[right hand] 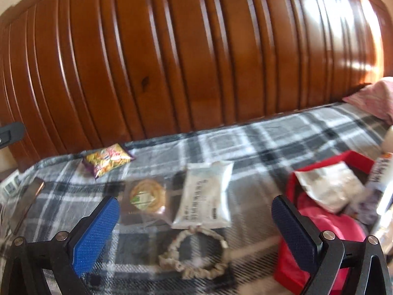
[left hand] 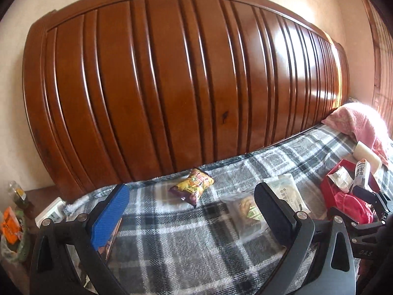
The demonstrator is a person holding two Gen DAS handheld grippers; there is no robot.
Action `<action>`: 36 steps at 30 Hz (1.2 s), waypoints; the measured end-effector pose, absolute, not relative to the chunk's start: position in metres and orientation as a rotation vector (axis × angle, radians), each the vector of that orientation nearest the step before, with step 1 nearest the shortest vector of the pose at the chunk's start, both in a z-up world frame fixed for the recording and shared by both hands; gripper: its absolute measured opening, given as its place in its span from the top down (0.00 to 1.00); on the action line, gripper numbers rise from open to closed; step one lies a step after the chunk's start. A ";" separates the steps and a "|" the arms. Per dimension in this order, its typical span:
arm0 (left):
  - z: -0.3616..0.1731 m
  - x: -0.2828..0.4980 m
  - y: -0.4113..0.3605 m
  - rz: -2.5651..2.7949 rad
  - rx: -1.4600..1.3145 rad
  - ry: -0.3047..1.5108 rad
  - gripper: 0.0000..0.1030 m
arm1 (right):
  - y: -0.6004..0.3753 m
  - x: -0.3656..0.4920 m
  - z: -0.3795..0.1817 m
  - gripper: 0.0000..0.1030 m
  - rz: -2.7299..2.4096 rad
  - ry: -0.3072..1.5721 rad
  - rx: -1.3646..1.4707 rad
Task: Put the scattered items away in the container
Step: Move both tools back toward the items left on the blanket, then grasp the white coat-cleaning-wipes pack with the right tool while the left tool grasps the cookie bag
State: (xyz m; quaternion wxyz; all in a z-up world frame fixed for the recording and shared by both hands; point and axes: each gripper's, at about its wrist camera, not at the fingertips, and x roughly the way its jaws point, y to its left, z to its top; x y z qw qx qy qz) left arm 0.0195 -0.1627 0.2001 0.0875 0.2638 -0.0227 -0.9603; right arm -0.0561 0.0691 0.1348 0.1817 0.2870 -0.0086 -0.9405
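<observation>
Plaid blanket bears scattered packets; both grippers, left and right, hang spread, seemingly empty.

A home bedroom: a ribbed wooden headboard backs a bed under a grey plaid blanket, a pink pillow at one end.

We cannot read the print on the white packet; the right wrist view is smeared. The red box runs off the right edge, its contents half buried. The bedside clutter stays unidentifiable.
</observation>
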 end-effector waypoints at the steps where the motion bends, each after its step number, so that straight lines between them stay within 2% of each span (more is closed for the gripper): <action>1: 0.195 0.018 -0.168 -2.849 0.798 -0.073 0.00 | 0.060 -0.064 0.130 0.01 -2.645 -0.007 0.834; 7: 0.167 0.000 -0.178 -2.836 0.908 -0.060 0.00 | 0.036 -0.124 0.103 0.01 -2.720 0.039 0.966; 10: 0.149 -0.020 -0.173 -2.844 1.019 0.013 0.00 | 0.026 -0.159 0.085 0.01 -2.744 0.174 1.020; 13: 0.132 -0.036 -0.163 -2.833 1.082 0.049 0.00 | 0.012 -0.200 0.049 0.01 -2.631 0.302 1.199; 14: 0.126 -0.041 -0.160 -2.831 1.101 0.051 0.00 | 0.008 -0.213 0.031 0.03 -2.578 0.321 1.302; 15: 0.121 -0.047 -0.156 -2.832 1.122 0.051 0.00 | 0.009 -0.219 0.021 0.00 -2.572 0.279 1.314; 17: 0.112 -0.060 -0.148 -2.825 1.156 0.046 0.00 | 0.014 -0.214 0.026 0.12 -2.603 0.247 1.238; 18: 0.109 -0.067 -0.143 -2.824 1.171 0.040 0.00 | 0.017 -0.210 0.029 0.29 -2.607 0.241 1.203; 19: 0.105 -0.073 -0.139 -2.822 1.182 0.038 0.00 | 0.019 -0.207 0.031 0.36 -2.617 0.233 1.186; 26: 0.079 -0.126 -0.101 -2.844 1.255 -0.015 0.00 | 0.058 -0.208 0.038 0.39 -2.655 0.085 1.227; 29: 0.055 -0.153 -0.082 -2.928 1.235 -0.055 0.00 | 0.069 -0.213 0.033 0.40 -2.719 0.152 1.220; 31: 0.011 -0.182 -0.079 -2.728 1.344 -0.134 0.00 | 0.067 -0.214 0.032 0.38 -2.733 0.177 1.223; 36: 0.007 -0.193 -0.080 -2.673 1.307 -0.100 0.00 | 0.075 -0.212 0.030 0.35 -2.741 0.164 1.220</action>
